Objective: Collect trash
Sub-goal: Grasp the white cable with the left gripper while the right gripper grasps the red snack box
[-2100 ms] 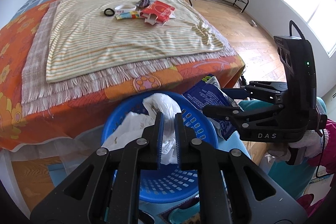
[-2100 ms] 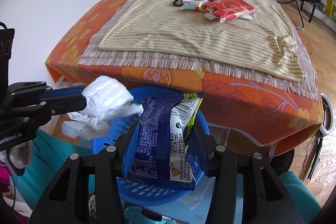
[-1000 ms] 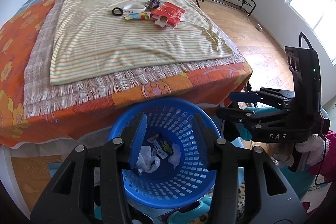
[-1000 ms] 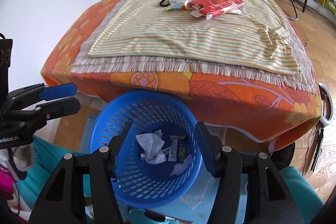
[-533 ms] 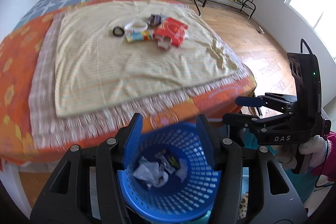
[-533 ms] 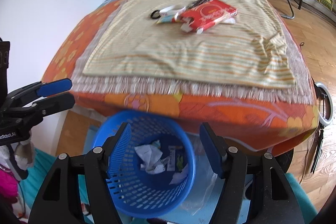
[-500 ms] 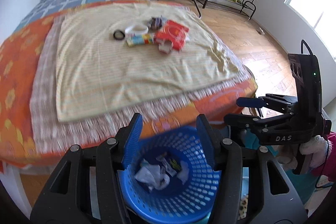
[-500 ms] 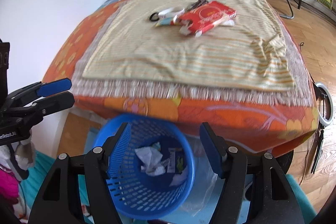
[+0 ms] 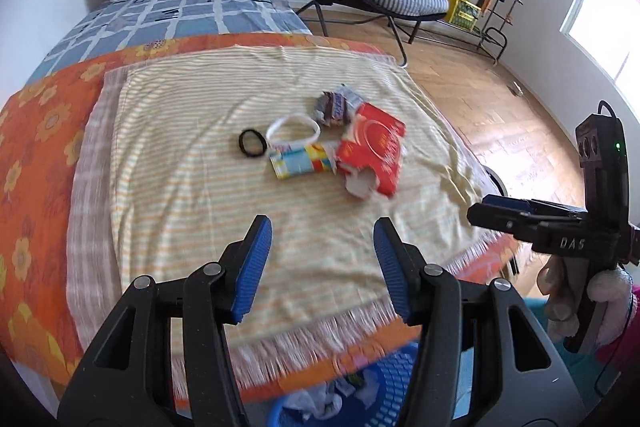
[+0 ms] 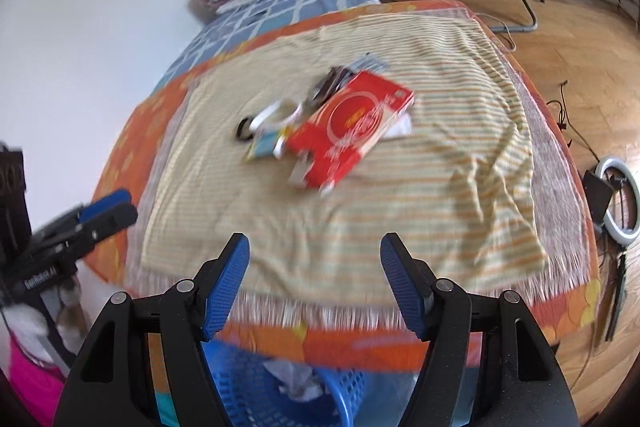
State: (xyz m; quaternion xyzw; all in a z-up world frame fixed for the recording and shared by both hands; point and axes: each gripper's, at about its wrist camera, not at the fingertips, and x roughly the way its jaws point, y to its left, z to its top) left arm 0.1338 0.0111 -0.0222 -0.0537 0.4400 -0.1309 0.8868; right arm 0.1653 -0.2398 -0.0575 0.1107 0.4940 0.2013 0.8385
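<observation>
Left wrist view: the left gripper (image 9: pixel 322 259) stands apart and empty; on the bed (image 9: pixel 44 131) lie one red box (image 9: pixel 374 151), two wrappers, two rings.

Right wrist view: the right gripper (image 10: pixel 314 275) stands apart, empty, above one blue basket (image 10: pixel 248 387).

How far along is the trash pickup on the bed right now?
Partly done: crumpled white paper already lies in the blue plastic basket. Nothing is in hand; the left hand-held gripper and right hand-held gripper are both open. Left on the striped cloth: the torn red carton, colourful wrapper and dark wrapper.
</observation>
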